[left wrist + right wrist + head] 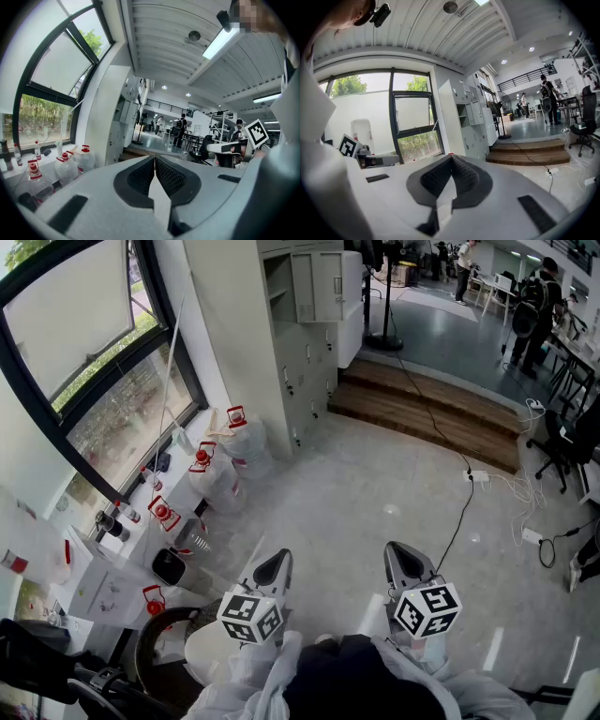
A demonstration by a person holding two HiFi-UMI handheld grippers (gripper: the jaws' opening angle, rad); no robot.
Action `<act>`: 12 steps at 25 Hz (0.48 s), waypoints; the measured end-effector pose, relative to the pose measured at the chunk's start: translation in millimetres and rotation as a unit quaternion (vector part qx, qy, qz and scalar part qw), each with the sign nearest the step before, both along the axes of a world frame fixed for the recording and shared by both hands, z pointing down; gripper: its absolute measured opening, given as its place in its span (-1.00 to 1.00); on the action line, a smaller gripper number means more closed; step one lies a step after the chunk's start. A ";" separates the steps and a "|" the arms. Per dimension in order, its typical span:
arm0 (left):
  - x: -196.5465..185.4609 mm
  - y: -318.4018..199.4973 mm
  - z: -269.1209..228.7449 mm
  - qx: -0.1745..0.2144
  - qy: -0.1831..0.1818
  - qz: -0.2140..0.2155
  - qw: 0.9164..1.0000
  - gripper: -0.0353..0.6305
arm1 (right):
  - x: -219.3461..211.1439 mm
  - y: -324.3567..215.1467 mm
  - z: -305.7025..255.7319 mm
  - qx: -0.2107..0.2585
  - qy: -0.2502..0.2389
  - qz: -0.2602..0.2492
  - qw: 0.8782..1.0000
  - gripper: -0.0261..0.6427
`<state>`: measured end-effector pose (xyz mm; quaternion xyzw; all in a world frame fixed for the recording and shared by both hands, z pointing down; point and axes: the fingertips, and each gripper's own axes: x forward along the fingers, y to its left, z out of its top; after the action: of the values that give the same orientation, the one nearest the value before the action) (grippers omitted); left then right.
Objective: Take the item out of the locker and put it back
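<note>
Holds left gripper [275, 563] and right gripper [405, 554] side by side, slightly apart, both aimed forward and tilted a little below level. Has the 2 pairs of jaws pressed together tip to tip, nothing between them. Wears white sleeves [248, 676].

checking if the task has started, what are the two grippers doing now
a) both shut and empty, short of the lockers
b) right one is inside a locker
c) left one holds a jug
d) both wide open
A: the left gripper and the right gripper each show jaws together with nothing between them, and the head view has both over the floor, well short of the lockers.
</note>
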<state>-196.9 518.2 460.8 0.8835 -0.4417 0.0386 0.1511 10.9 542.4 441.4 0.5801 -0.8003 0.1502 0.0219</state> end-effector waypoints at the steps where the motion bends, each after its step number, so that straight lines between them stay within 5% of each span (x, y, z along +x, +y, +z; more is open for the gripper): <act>1: -2.0 0.4 -0.2 0.002 -0.001 0.002 1.000 -0.85 | -2.8 0.2 0.8 0.000 0.001 0.000 1.000 -0.92; 12: -18.3 10.4 9.8 0.005 -0.019 0.025 0.999 -0.85 | -16.3 4.3 11.8 -0.005 -0.027 0.036 0.999 -0.92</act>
<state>-215.3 528.7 470.6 0.8943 -0.4221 0.0571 0.1374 -5.4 546.6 453.1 0.6039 -0.7786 0.1704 -0.0021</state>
